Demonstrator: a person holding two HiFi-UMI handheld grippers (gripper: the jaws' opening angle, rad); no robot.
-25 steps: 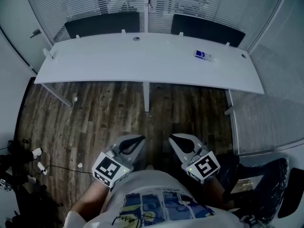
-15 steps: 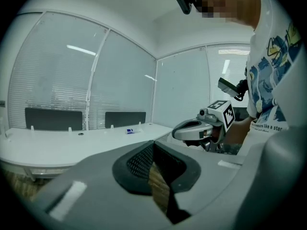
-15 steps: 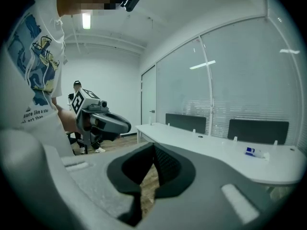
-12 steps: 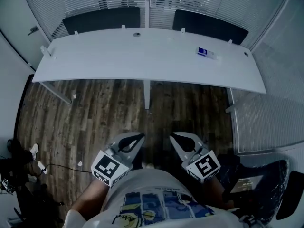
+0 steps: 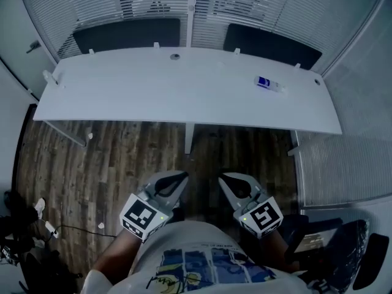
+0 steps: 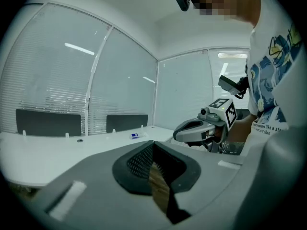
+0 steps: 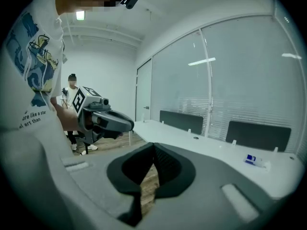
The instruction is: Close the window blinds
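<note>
Left claw [image 5: 179, 179] and right claw [image 5: 224, 179] sit at six o'clock, both pressed together and empty. The white slatted window blinds [image 5: 116, 5] hang at twelve, beyond the long white desk [image 5: 153, 94]. The slats look light and flimsy, so I'd pinch a cord or wand, but I can't spot one.

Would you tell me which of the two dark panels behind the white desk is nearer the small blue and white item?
The right-hand panel: the blue and white item lies just in front of it; the left-hand panel stands far off.
</note>
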